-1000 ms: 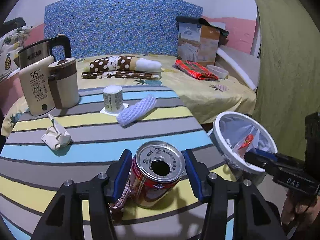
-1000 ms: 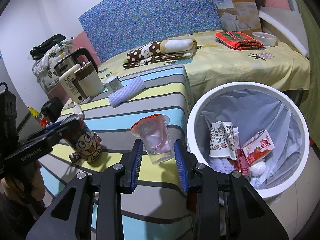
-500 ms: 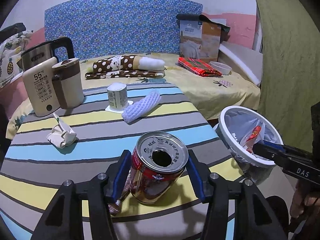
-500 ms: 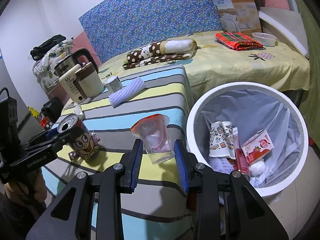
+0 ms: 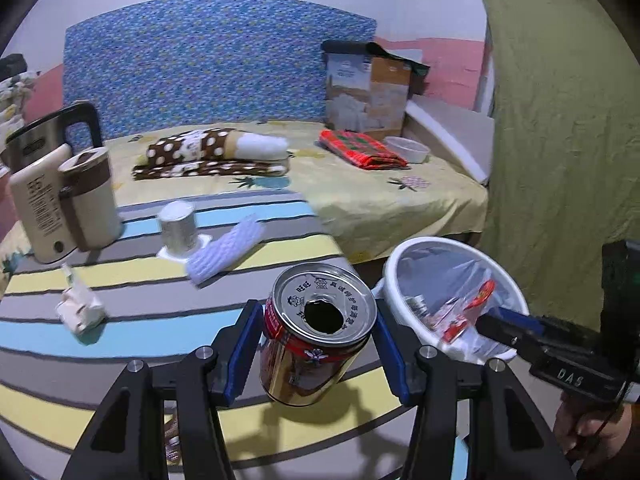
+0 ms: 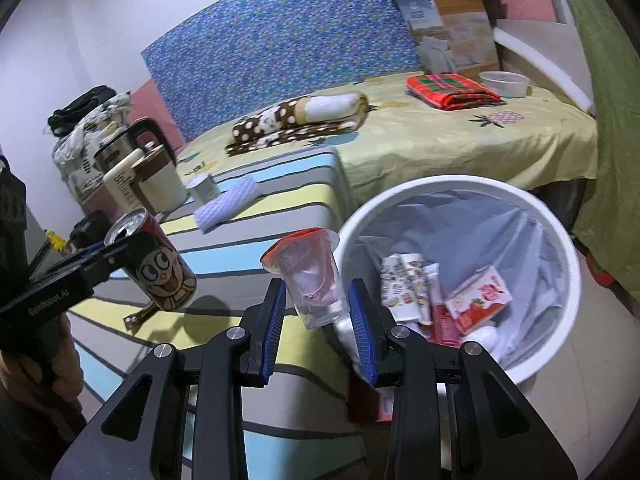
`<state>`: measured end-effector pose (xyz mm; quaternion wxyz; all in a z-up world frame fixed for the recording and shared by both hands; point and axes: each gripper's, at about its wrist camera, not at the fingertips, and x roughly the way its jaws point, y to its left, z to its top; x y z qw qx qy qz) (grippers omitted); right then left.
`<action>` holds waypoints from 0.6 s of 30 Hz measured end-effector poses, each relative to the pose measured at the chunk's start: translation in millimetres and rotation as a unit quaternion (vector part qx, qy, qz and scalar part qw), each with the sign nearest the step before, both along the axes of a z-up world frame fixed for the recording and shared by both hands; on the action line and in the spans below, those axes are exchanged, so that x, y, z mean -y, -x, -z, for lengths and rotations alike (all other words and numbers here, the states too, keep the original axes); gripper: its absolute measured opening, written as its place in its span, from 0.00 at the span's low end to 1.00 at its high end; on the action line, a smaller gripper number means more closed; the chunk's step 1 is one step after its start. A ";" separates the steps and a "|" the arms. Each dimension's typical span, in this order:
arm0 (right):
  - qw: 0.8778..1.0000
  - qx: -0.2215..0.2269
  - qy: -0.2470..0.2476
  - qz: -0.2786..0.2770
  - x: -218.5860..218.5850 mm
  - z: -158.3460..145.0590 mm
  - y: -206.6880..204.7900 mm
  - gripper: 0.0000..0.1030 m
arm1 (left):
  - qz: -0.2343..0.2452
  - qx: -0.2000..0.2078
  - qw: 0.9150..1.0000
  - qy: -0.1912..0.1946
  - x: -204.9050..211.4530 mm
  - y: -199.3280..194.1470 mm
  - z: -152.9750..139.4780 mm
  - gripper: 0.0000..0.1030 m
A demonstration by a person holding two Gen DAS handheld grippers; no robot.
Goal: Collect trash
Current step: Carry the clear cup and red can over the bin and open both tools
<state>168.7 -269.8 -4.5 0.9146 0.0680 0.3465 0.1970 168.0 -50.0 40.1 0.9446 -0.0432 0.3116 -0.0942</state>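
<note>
My left gripper [image 5: 316,348] is shut on a red and gold drink can [image 5: 316,332] with an open top, held tilted above the striped table [image 5: 160,344]. The can also shows in the right wrist view [image 6: 160,260], lifted off the table. My right gripper [image 6: 318,316] is shut on a clear plastic cup with a red torn lid [image 6: 312,276], held at the table's edge beside the white trash bin [image 6: 560,248]. The bin [image 5: 400,264] holds cartons and wrappers. A crumpled paper wad [image 5: 80,308] lies on the table at the left.
A kettle [image 5: 44,200] and a beige cup [image 5: 92,200] stand at the table's far left. A small tin [image 5: 178,228] and a white foam net sleeve [image 5: 228,252] lie mid-table. A small wrapper [image 6: 138,318] lies under the lifted can. A bed [image 5: 360,192] stands behind, a green curtain [image 5: 560,120] right.
My left gripper has lifted the can off the table and carried it right, toward the bin. My right gripper has moved the cup up and closer to the bin's rim.
</note>
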 end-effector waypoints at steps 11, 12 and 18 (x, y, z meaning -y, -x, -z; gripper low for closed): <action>0.998 -0.012 0.012 0.064 42.7 6.9 -4.8 0.34 | 0.058 0.002 0.998 0.038 53.1 -33.4 -7.2 0.53; 0.998 -0.013 0.013 0.068 45.1 7.5 -5.3 0.34 | 0.062 0.002 0.997 0.040 58.0 -35.4 -7.4 0.53; 0.996 -0.019 0.018 0.082 55.2 10.9 -7.0 0.34 | 0.093 0.001 0.994 0.049 90.5 -52.4 -6.5 0.53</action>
